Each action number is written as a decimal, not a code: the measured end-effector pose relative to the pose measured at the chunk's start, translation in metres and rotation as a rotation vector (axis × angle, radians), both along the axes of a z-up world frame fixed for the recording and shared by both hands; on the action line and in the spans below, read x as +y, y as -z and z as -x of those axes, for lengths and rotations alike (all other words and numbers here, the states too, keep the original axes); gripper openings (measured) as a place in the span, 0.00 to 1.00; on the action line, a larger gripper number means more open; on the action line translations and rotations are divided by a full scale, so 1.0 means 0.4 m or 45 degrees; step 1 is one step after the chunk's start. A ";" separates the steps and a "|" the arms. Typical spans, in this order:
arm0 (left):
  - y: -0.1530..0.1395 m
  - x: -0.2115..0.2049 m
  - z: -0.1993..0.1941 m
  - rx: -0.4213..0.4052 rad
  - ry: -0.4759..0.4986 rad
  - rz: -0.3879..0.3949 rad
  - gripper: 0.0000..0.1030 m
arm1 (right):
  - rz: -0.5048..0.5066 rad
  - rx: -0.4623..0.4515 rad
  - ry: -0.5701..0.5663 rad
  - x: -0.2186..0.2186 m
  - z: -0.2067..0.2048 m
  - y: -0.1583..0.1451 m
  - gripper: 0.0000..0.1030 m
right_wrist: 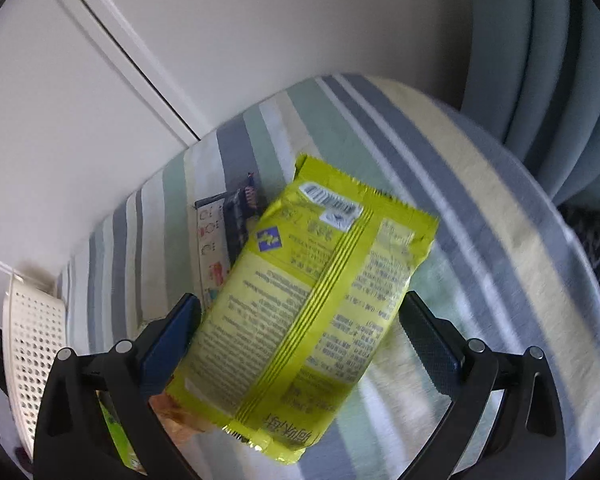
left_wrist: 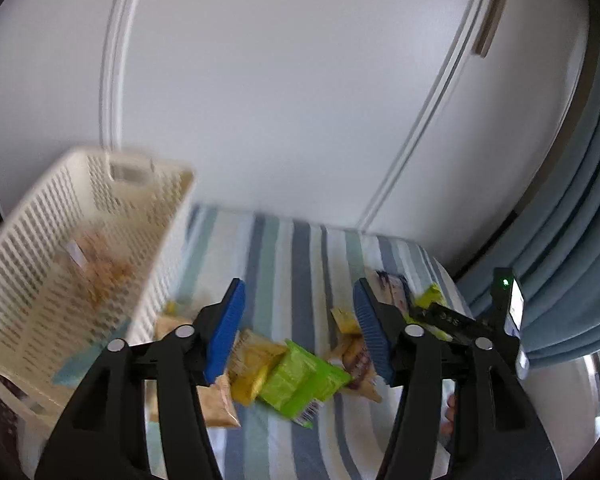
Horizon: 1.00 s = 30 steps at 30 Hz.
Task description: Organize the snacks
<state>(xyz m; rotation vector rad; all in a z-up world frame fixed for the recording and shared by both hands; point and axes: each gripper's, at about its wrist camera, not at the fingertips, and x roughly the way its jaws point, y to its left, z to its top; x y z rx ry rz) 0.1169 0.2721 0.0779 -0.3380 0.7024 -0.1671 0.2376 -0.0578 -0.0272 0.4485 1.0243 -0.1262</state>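
My left tongs (left_wrist: 300, 332) hang spread apart and empty above a heap of snack packets (left_wrist: 288, 376) on the striped cloth (left_wrist: 284, 248). The white basket (left_wrist: 80, 240) stands on that cloth, just left of the heap, with some snacks already in it. My right tongs (right_wrist: 300, 344) have a yellow-green packet (right_wrist: 300, 312) between their blue pads (right_wrist: 172, 340); whether they truly pinch it I cannot tell. Beyond that packet, a dark packet (right_wrist: 240, 216) lies on the cloth.
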 end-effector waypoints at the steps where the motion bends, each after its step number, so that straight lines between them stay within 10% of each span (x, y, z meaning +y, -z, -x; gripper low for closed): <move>1: 0.004 -0.001 0.001 0.009 0.001 0.004 0.61 | 0.007 -0.002 -0.007 -0.004 0.002 -0.002 0.90; 11: 0.109 -0.055 0.095 0.134 -0.009 -0.118 0.75 | 0.030 -0.032 -0.145 0.026 0.013 -0.016 0.69; 23: 0.223 -0.224 -0.018 0.281 0.246 -0.439 0.75 | -0.014 -0.027 -0.195 0.025 0.020 -0.011 0.71; 30: 0.254 -0.221 -0.075 0.309 0.232 -0.453 0.73 | 0.003 -0.022 -0.196 0.034 0.012 -0.005 0.73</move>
